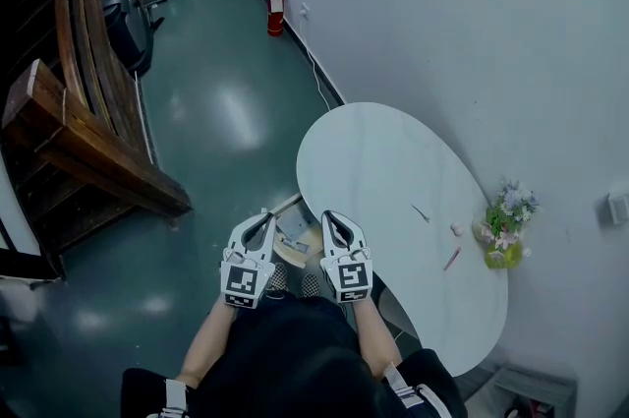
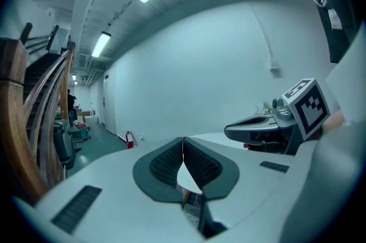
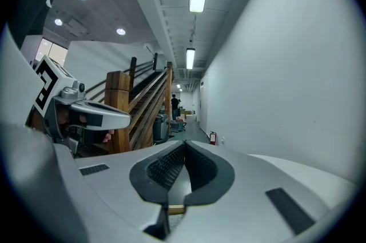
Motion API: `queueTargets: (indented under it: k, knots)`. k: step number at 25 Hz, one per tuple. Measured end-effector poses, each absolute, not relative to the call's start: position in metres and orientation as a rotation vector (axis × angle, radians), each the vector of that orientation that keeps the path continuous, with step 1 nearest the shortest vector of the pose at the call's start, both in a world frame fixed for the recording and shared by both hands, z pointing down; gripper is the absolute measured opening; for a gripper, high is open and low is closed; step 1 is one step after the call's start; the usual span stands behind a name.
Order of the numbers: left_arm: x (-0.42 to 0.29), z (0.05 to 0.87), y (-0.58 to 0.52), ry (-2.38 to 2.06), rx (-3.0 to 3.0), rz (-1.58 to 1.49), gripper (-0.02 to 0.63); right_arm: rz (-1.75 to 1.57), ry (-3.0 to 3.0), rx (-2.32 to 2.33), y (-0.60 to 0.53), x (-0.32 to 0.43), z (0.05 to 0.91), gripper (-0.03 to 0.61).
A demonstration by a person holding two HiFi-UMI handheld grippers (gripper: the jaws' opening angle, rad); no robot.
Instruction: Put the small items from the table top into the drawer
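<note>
A white oval table [image 1: 383,170] stands against the wall. On its right part lie small items: a thin dark piece [image 1: 421,212], a small pale lump [image 1: 457,229] and a pink stick [image 1: 452,258]. At the table's near-left edge an open drawer [image 1: 293,237] shows a wooden rim and some contents. My left gripper [image 1: 263,215] and right gripper [image 1: 328,215] hover side by side above the drawer, away from the items. Both are shut, their pads meeting with nothing between them, as the left gripper view [image 2: 183,142] and the right gripper view [image 3: 184,146] show.
A vase of flowers [image 1: 506,227] stands at the table's right edge by the wall. A wooden staircase [image 1: 88,141] fills the left side. A red fire extinguisher [image 1: 276,11] sits at the wall's foot far ahead. Green floor lies between the stairs and the table.
</note>
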State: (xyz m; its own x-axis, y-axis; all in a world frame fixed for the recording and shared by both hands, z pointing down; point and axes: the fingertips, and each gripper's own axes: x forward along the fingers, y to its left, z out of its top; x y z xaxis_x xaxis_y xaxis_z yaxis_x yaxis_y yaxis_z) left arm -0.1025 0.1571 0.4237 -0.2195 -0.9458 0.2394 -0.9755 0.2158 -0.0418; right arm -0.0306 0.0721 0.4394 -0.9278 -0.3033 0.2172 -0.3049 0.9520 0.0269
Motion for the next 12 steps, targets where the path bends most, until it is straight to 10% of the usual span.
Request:
queueTargets:
  k: [12]
  knots:
    - [-0.082, 0.424, 0.136, -2.191, 2.018, 0.290, 0.020, 0.056, -2.829, 0.647, 0.066, -0.004, 0.447, 0.029]
